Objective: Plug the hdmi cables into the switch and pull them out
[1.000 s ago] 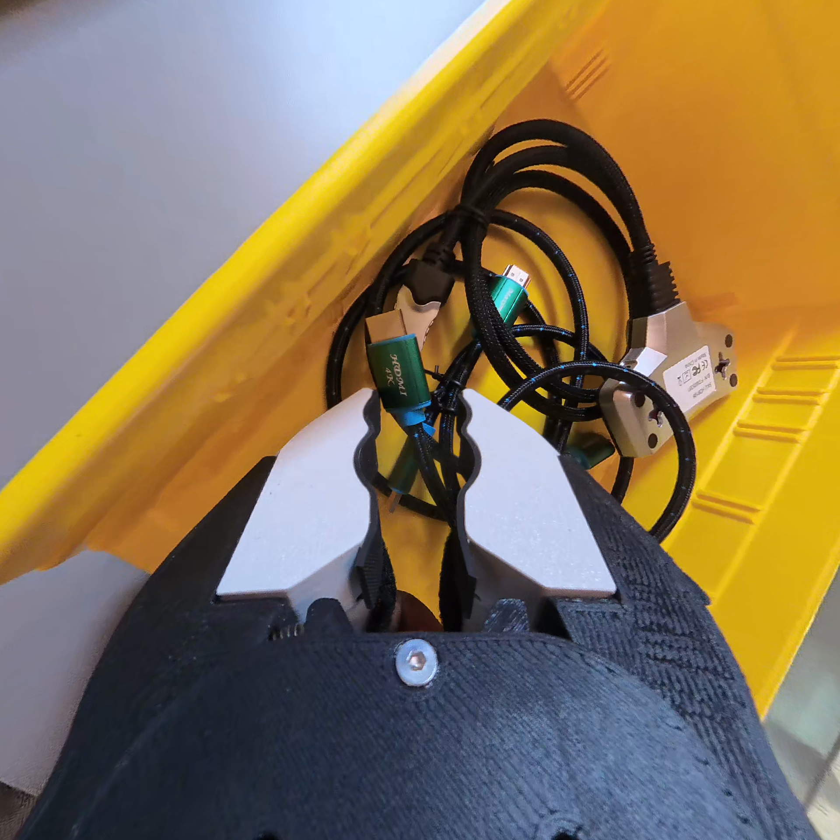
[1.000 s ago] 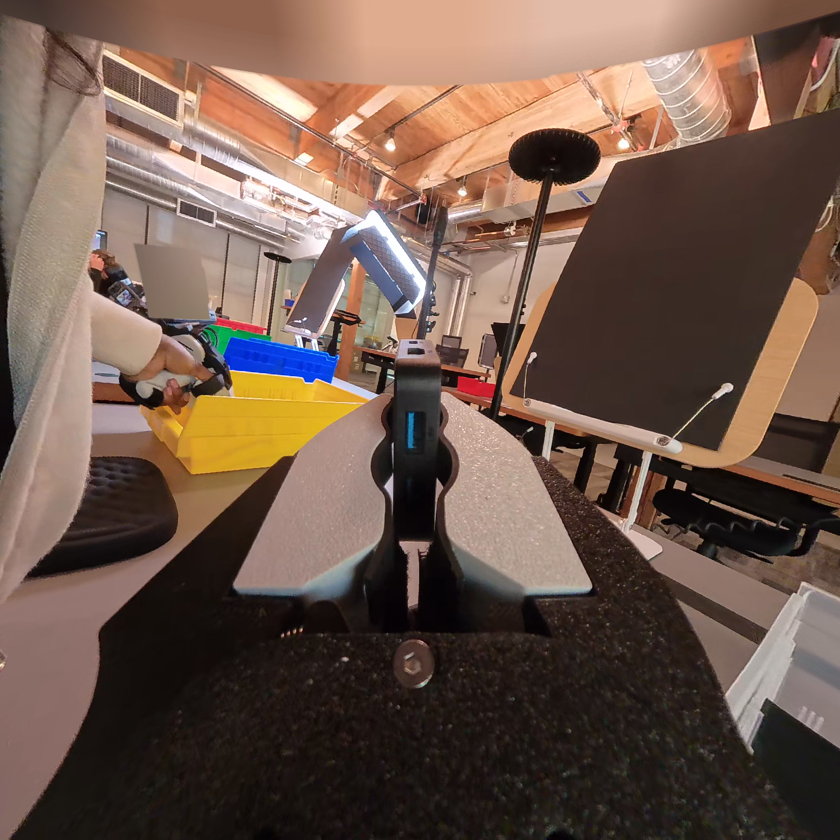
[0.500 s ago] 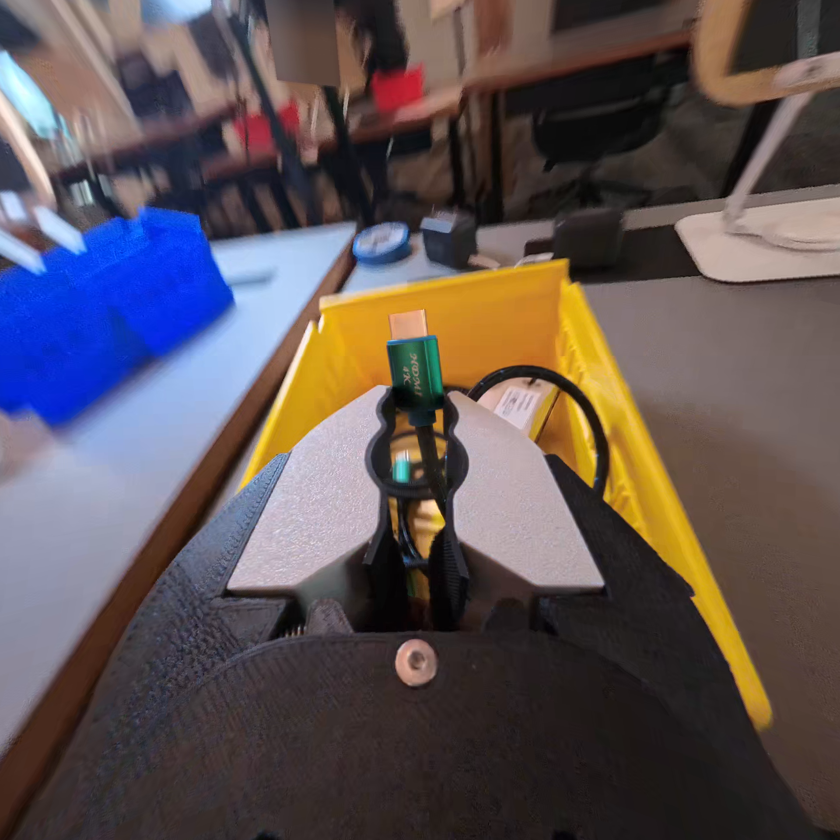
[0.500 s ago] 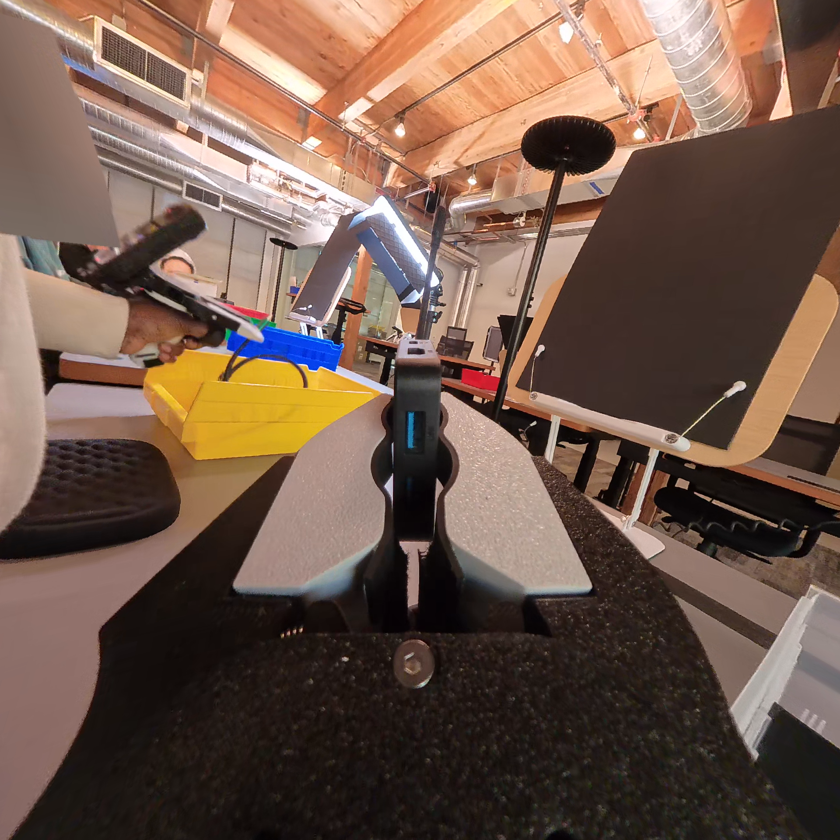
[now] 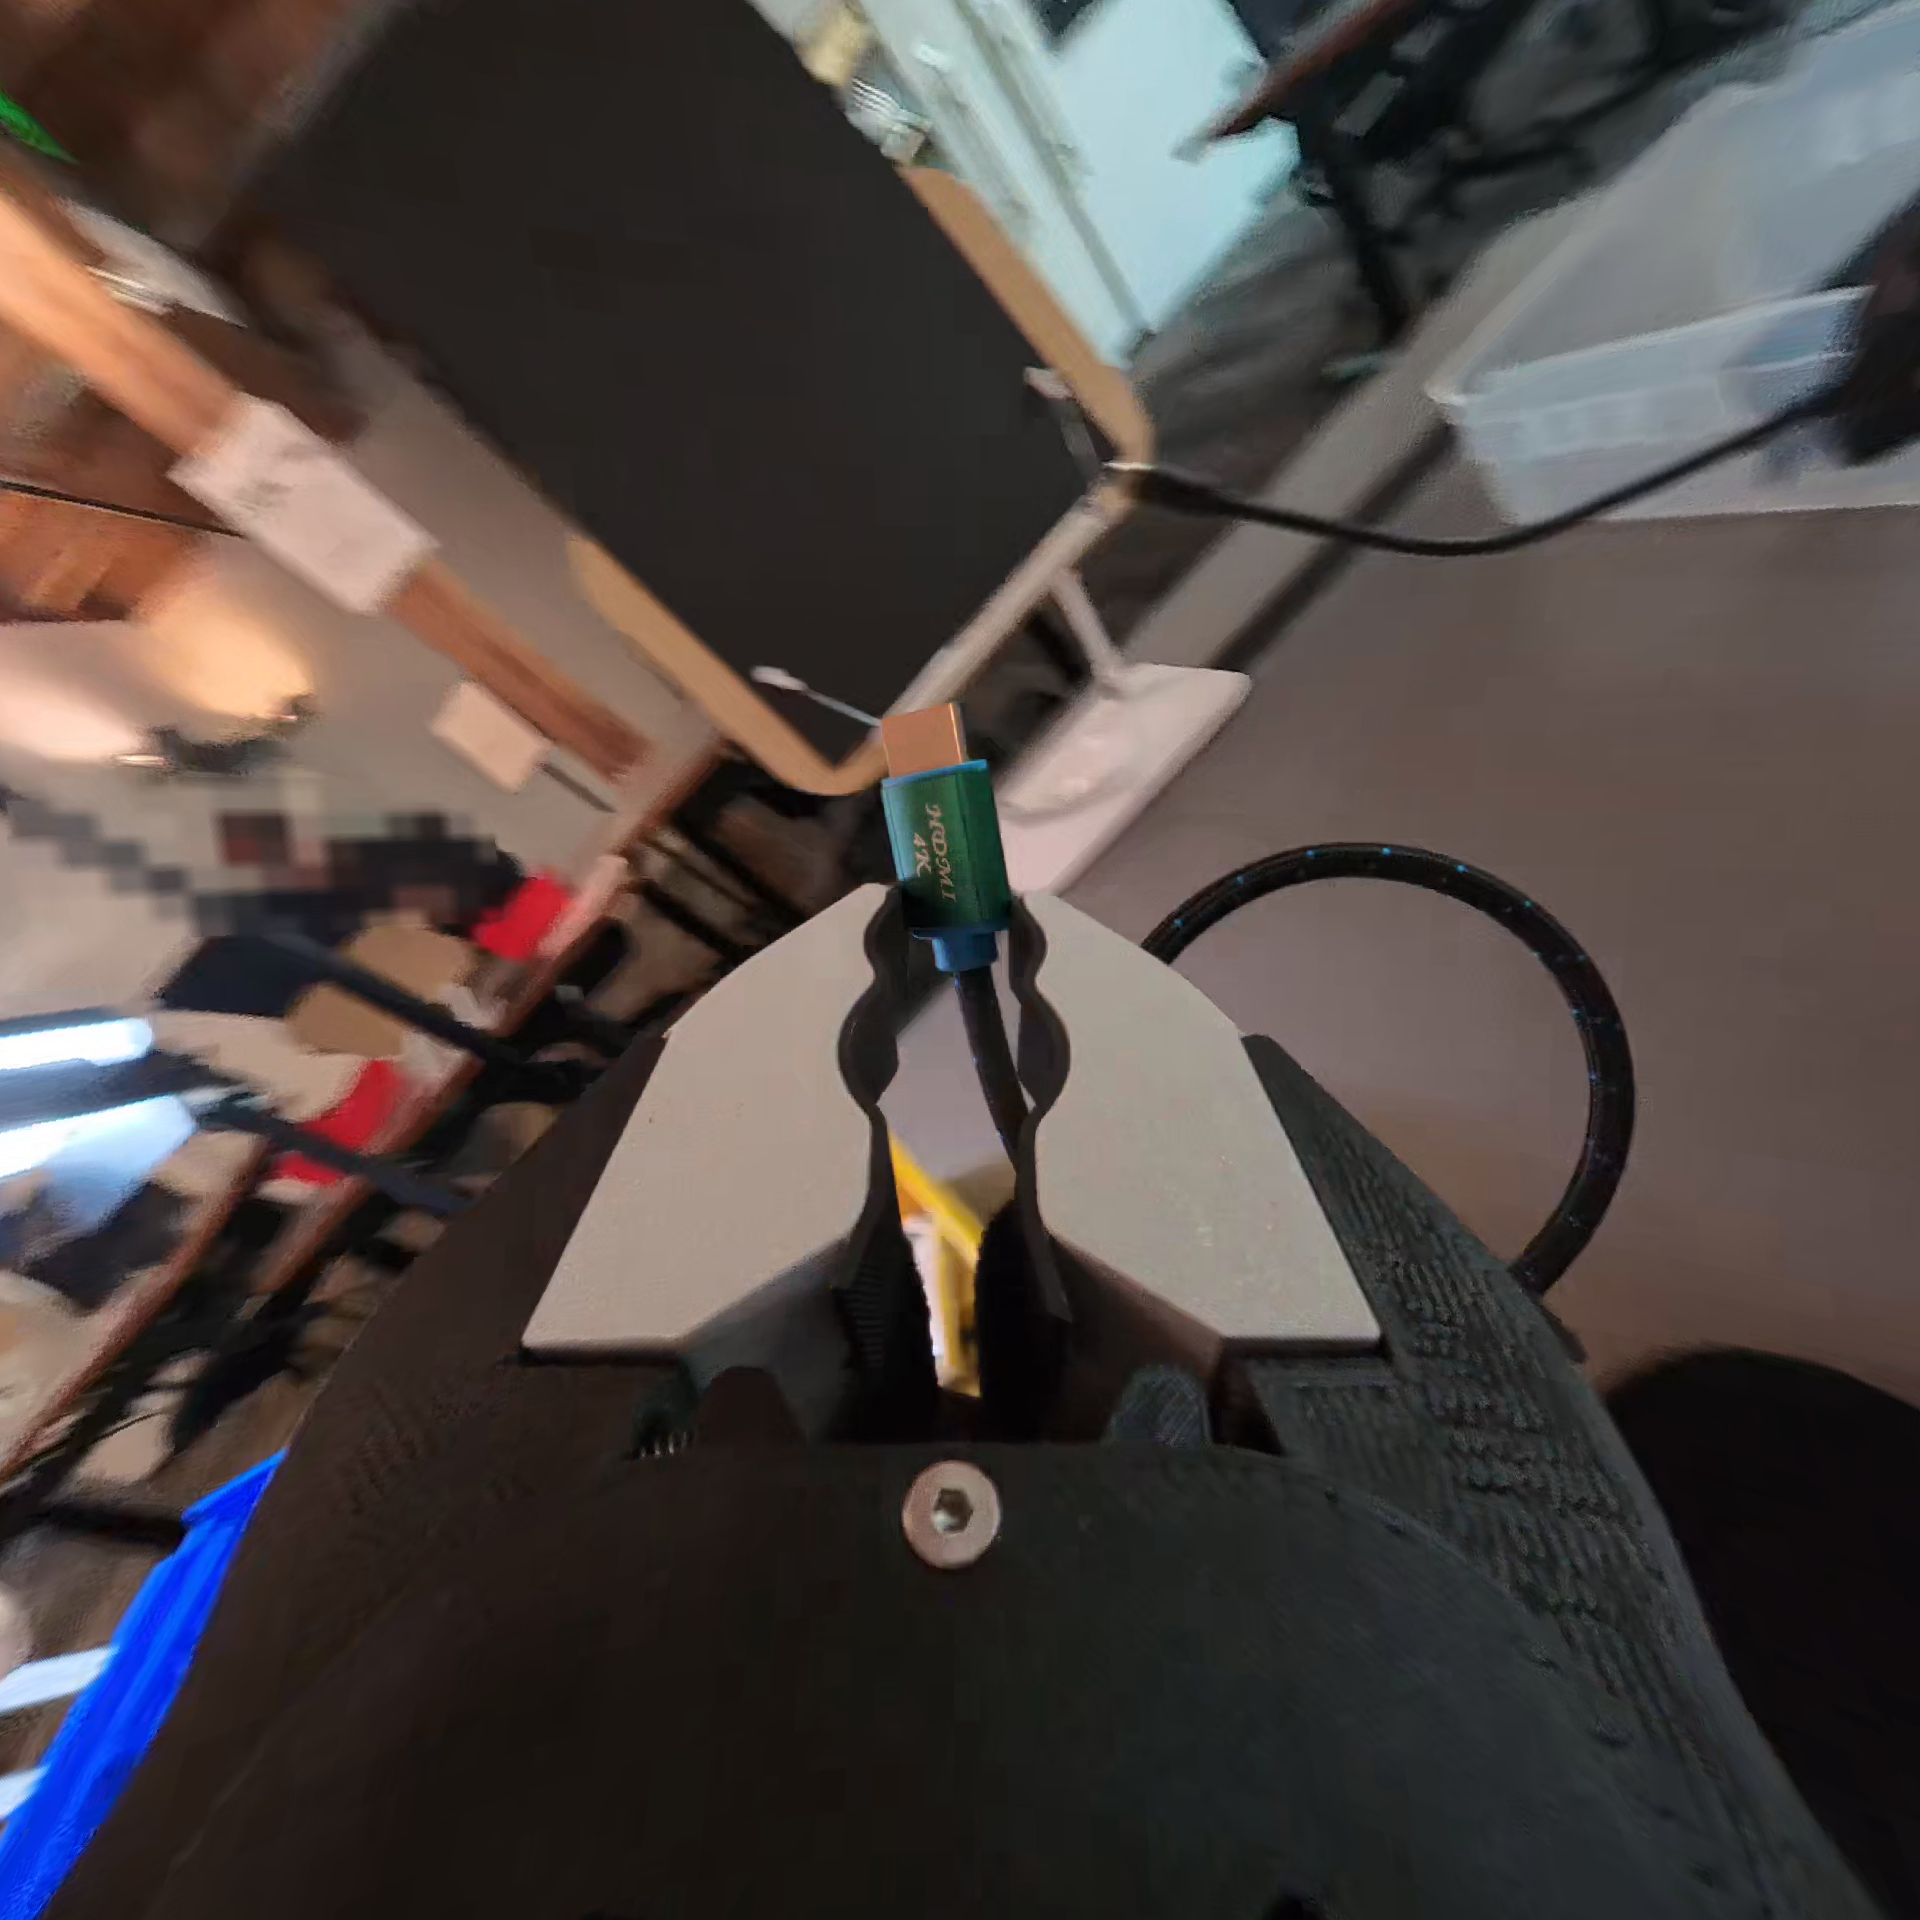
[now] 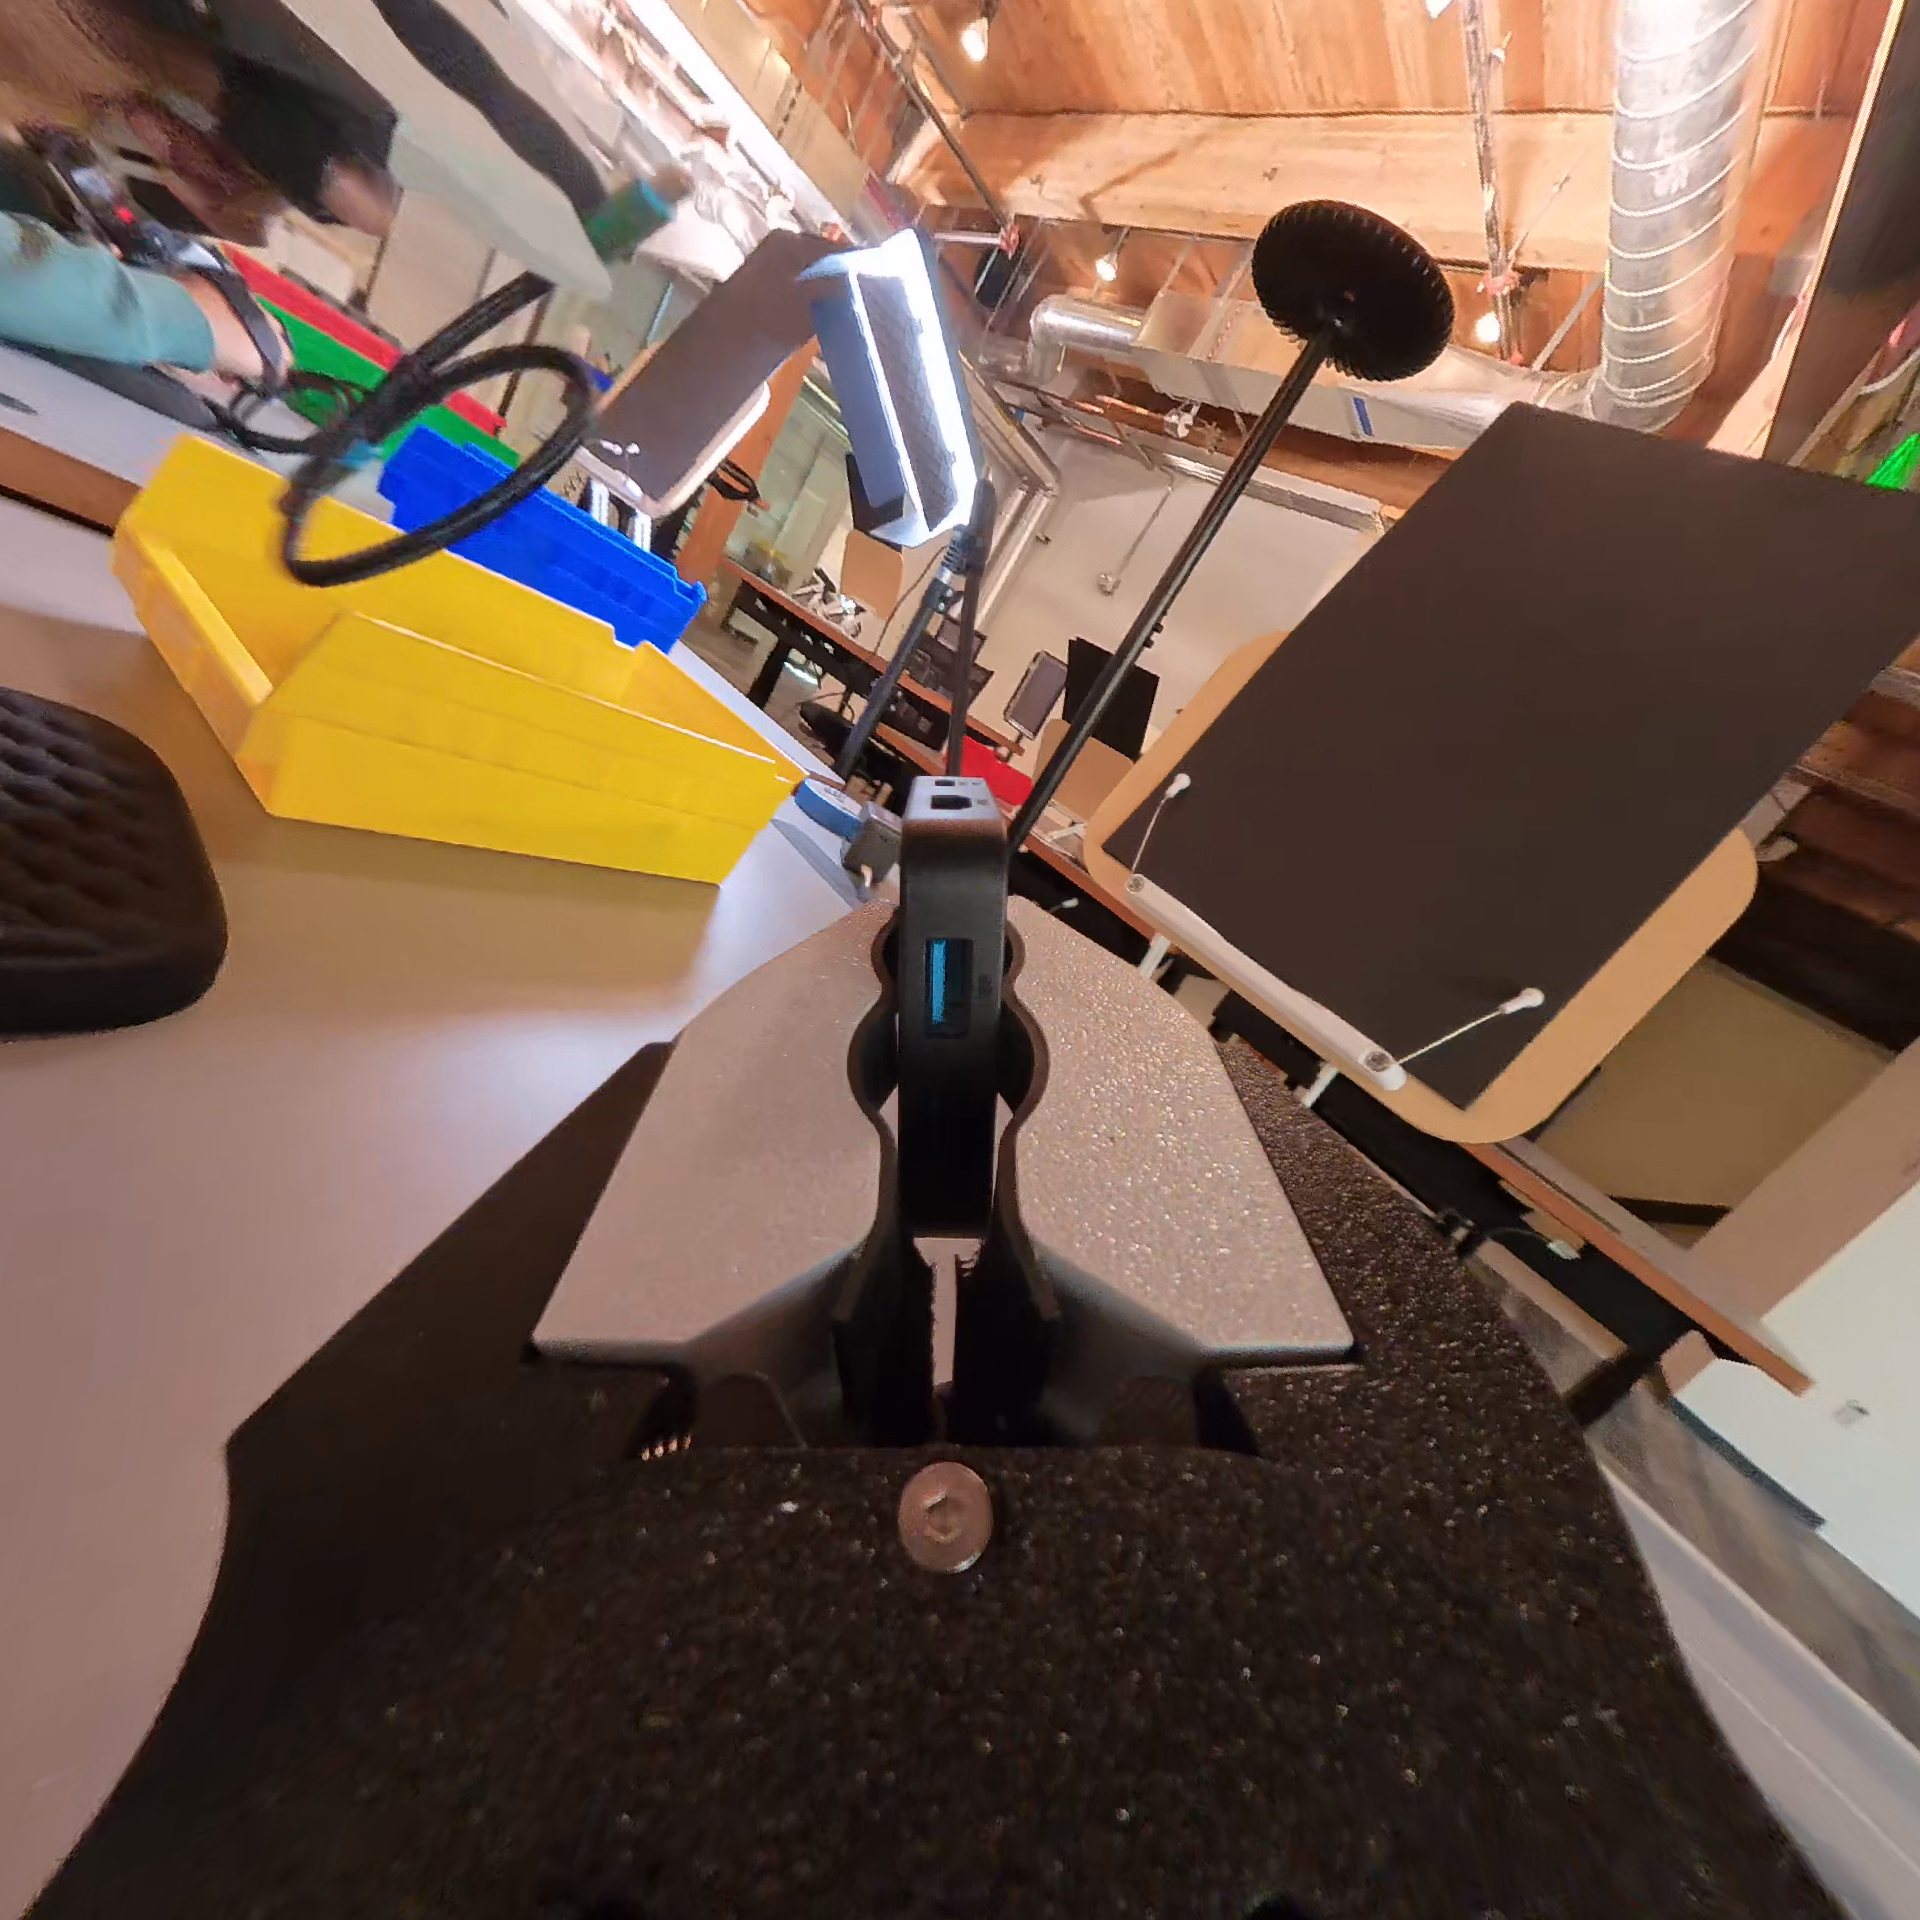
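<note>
My left gripper (image 5: pixel 948 914) is shut on a green HDMI plug (image 5: pixel 943 847) with a gold tip pointing forward. Its black braided cable (image 5: pixel 1538 997) loops off to the right, in the air above the grey table. My right gripper (image 6: pixel 948 935) is shut on the black switch (image 6: pixel 951 997), held upright with a blue port facing me and a small port on its top end. In the right wrist view the cable loop (image 6: pixel 436 468) hangs blurred above the yellow bin (image 6: pixel 468 717) at the upper left.
The grey table (image 6: pixel 364 1039) carries the yellow bin, a blue bin (image 6: pixel 540 540) behind it and a black padded rest (image 6: pixel 94 873) at left. A dark tilted board on a stand (image 6: pixel 1507 748) is at right. A white tray (image 5: pixel 1662 405) sits far right.
My left gripper has lifted the green plug and its cable out of the yellow bin and swung to face the dark board. My right gripper has tilted, still holding the switch.
</note>
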